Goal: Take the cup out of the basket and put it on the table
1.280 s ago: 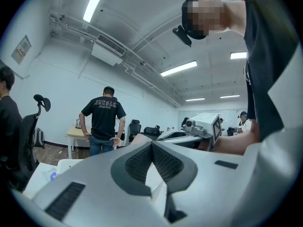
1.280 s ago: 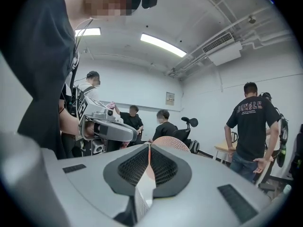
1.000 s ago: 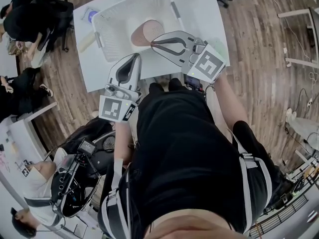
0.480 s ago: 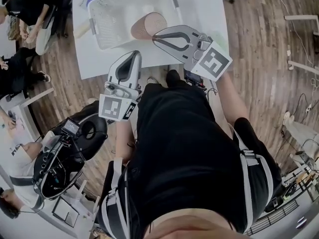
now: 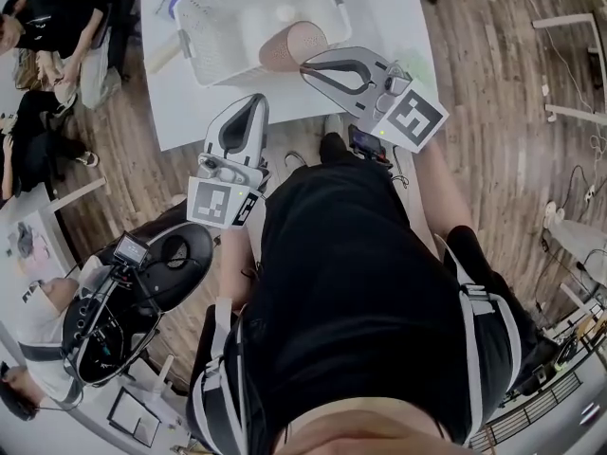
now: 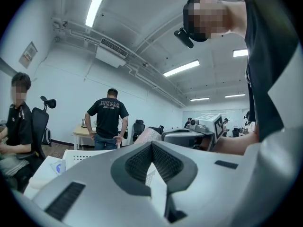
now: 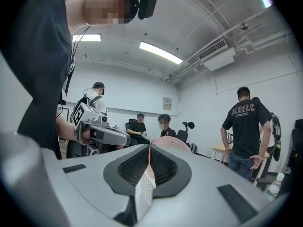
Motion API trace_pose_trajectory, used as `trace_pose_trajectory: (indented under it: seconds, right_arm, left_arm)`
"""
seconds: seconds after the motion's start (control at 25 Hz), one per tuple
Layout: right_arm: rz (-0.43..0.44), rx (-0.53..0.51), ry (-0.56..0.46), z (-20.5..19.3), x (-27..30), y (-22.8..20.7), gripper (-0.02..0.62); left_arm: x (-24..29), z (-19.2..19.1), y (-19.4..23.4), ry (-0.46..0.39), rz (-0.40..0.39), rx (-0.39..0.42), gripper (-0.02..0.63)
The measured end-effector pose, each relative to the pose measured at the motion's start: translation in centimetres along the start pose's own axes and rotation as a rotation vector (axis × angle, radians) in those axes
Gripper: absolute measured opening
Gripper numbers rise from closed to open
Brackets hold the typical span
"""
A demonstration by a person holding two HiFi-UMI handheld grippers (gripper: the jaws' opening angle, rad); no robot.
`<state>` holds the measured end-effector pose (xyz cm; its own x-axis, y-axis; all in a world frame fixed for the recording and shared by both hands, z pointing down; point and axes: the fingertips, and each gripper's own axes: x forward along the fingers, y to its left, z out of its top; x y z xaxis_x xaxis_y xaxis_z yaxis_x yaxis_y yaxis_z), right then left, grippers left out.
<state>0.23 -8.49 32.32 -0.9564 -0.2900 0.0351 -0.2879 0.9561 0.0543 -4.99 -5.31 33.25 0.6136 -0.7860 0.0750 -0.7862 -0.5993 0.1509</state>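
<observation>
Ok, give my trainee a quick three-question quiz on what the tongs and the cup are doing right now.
1. In the head view, does the cup show over the basket or over the bare table?
2. True or false: the left tongs hold the cup.
3. The right tongs are shut on: A) the basket's rim, B) the cup's wall, C) nothing.
Key: 1, the basket, at its near right corner. 2, false: they are shut and empty. 3, B.
</observation>
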Motion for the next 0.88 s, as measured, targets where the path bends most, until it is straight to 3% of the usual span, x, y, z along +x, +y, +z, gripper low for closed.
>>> trace_pose_trajectory:
  seconds: [0.32,0.68,0.88]
  right_arm:
    - [-0.087,-0.021,0.044,0.1,0.4,4.6,0.026]
    - [-0.208,-0.002,0.160,-3.5,-1.4,8.0,0.026]
    - [-0.239,-0.004,0.242,-5.9,-3.0,8.9,0.026]
  left_arm:
    - [-5.7,-0.3,-0.7,-0.021,-0.048,-0.001,0.018]
    - [-10.2,-2.7,-2.4,0.003,-0.130,-0.037,0.018]
    - [-11.6,-3.3,-3.4,0.013,-0.134,-0.046,0.018]
